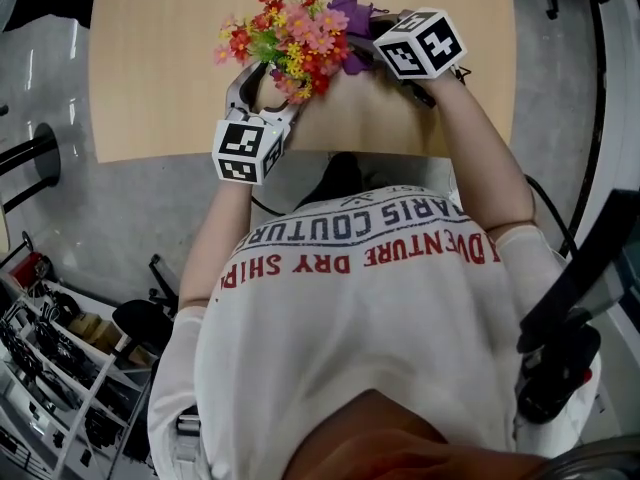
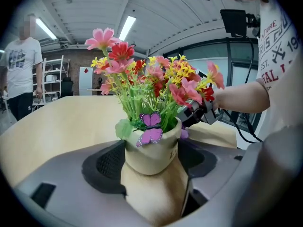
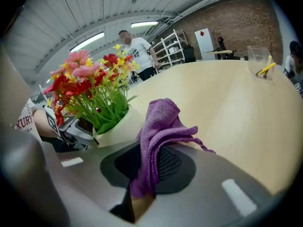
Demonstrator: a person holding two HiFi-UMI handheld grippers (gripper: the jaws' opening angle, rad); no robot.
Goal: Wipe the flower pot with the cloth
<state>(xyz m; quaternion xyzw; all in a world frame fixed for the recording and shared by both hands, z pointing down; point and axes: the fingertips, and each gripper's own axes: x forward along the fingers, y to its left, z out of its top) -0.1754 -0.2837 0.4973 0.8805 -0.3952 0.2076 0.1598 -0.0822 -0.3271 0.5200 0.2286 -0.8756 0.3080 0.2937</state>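
A cream flower pot [image 2: 151, 150] with red, pink and yellow artificial flowers [image 1: 290, 28] and a purple butterfly ornament [image 2: 150, 129] stands on the wooden table [image 1: 150, 68] near its front edge. My left gripper [image 2: 152, 161] is shut on the pot, a pad against each side. My right gripper [image 3: 147, 160] is shut on a purple cloth [image 3: 163, 122], which hangs bunched over the jaws just right of the pot's rim [image 3: 118, 126]. In the head view the cloth [image 1: 352, 16] shows behind the flowers, and the blooms hide the pot.
A clear container [image 3: 259, 63] with a yellow item sits far across the table. A person [image 2: 21, 65] stands beyond the table near metal shelving [image 3: 173, 48]. Racks of equipment [image 1: 60, 368] fill the floor at lower left.
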